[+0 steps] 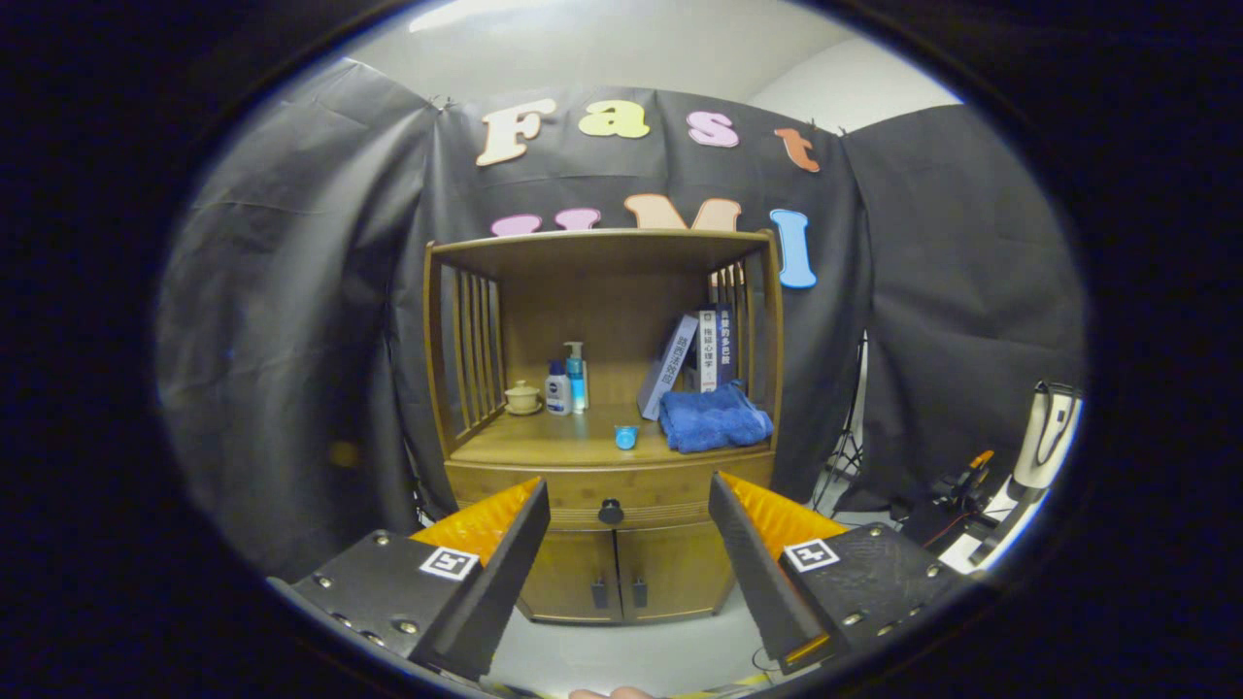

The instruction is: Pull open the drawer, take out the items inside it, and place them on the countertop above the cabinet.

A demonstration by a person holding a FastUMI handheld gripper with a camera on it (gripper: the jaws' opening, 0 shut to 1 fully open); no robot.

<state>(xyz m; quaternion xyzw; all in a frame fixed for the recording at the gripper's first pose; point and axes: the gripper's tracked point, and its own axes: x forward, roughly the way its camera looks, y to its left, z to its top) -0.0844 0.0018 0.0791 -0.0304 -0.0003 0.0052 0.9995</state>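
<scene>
A wooden cabinet is seen straight ahead, w/ slatted sides and an open shelf space above its counter. Below the counter runs the drawer, a curved wooden front, fully closed, w/ one dark round knob at its centre. Its contents are hidden, so nothing can be told of them. Under the drawer two small doors are shut, each w/ a dark handle near the middle seam.

On the counter, several things are placed: a small lidded cup at the left by the slats, two bottles just beside it toward the back, a small blue round item near the front edge, and a folded blue towel at the right. Books are leaned behind the towel, against the right-hand slats.

The claw is held level and aimed at the cabinet front, well apart from it. Its fingers are spread wide, w/ nothing gripped; the knob is framed in the gap between them, beyond the tips, approx. midway. No contact w/ drawer or knob is made. A bit of a fingertip of the holding hand is glimpsed below the claw.
</scene>
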